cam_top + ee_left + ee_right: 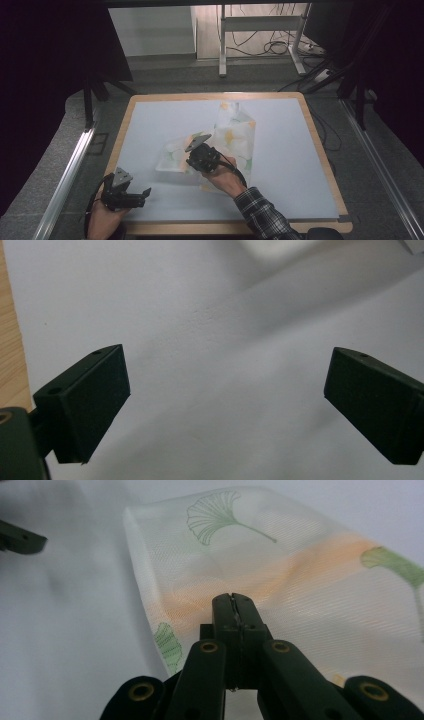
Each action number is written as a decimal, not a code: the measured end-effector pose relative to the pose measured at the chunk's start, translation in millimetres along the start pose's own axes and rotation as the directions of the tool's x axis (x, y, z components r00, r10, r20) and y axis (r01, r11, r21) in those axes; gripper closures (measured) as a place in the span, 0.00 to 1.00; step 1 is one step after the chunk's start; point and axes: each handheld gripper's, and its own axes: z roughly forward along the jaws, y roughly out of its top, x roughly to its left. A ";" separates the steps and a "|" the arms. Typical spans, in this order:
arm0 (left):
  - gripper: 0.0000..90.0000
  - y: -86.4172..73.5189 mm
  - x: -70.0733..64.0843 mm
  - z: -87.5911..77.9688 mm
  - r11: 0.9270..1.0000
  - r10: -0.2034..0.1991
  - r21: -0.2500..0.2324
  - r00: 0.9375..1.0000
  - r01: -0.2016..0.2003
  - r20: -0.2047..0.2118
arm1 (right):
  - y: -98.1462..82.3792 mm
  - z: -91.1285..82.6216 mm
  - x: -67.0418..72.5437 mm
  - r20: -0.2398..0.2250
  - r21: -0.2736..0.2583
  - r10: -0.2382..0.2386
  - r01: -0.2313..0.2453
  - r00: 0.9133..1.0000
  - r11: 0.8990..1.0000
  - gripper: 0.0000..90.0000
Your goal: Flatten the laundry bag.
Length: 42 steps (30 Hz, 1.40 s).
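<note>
I am looking down on a wooden-edged table [320,150] covered by a pale grey mat [285,165]. Near the middle of the high view lies a sheer cloth [235,135] printed with green ginkgo leaves and soft orange patches, partly folded over itself.

My right gripper [196,150], at the centre of that view, has its jaws pressed fully together on the cloth. In the right gripper view the jaws meet at lower centre with a thin edge of fabric pinched between them, and the cloth [280,565] spreads away to the upper right, its folded edge running down the left of the frame.

My left gripper [142,192] sits at the lower left of the high view, over bare mat and well apart from the cloth. In the left gripper view its jaws stand wide apart at the two lower corners with nothing between them [225,405].

I judge the step in hand to be lifting a pinched edge to fold the cloth. To do it well I would keep the pinch firm, raise the edge slowly so the thin fabric does not slip, carry it across in a smooth arc, and bring the free left gripper in to pin the far side if the cloth starts to drag.
</note>
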 end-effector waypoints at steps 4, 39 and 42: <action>0.04 0.3 -0.6 0.4 1.000 0.002 0.001 1.000 -0.002 -0.001 | 0.4 -16.7 -5.2 0.023 -0.015 0.003 -0.002 1.000 1.000 1.00; 0.04 2.9 -5.2 6.6 1.000 0.013 0.018 1.000 -0.013 0.004 | -148.3 -185.3 -91.8 0.233 -0.146 0.352 -0.325 0.907 0.934 0.99; 0.04 2.9 -5.0 6.7 1.000 0.012 0.017 1.000 -0.012 0.005 | -145.5 -187.5 -90.6 0.213 -0.152 0.344 -0.317 0.915 0.936 0.99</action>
